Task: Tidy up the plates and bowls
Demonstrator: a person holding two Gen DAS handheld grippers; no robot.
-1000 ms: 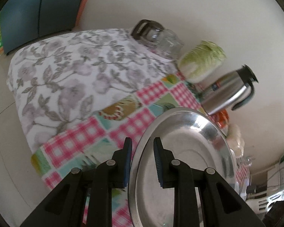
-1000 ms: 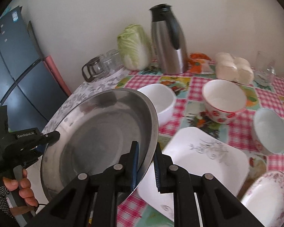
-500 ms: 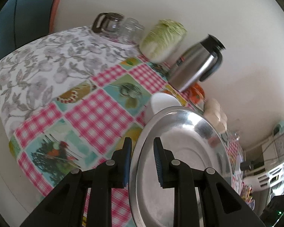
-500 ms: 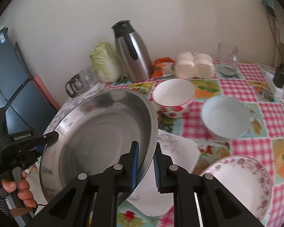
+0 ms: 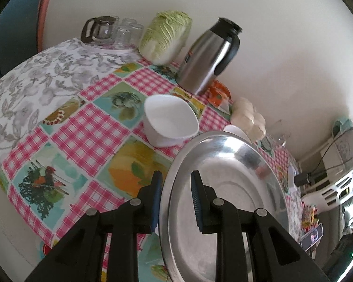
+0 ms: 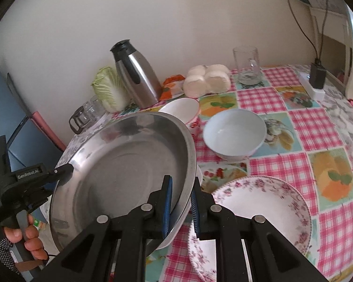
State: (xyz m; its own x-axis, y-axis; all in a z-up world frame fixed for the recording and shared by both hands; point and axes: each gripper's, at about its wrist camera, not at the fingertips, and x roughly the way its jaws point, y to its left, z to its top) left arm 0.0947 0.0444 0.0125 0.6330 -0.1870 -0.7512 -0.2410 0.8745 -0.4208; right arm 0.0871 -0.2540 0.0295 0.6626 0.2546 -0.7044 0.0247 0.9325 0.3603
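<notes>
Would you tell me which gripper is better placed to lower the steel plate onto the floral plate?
Right, probably: the right gripper clamps the steel plate beside the floral plate.

The steel pan point(image 6: 120, 164) hides most of the strawberry bowl point(image 6: 188, 110); the floral plate point(image 6: 258, 213) is partly covered by the right fingers point(image 6: 195, 211).

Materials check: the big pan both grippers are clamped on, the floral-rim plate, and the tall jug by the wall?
Big pan: looks like polished stainless steel; grey mirror sheen with blurred reflections.
Floral-rim plate: probably glazed ceramic or porcelain; glossy white with a printed pink flower border, though melamine can't be ruled out.
Tall jug: brushed steel body with vertical highlights; black lid and handle look like plastic.
</notes>
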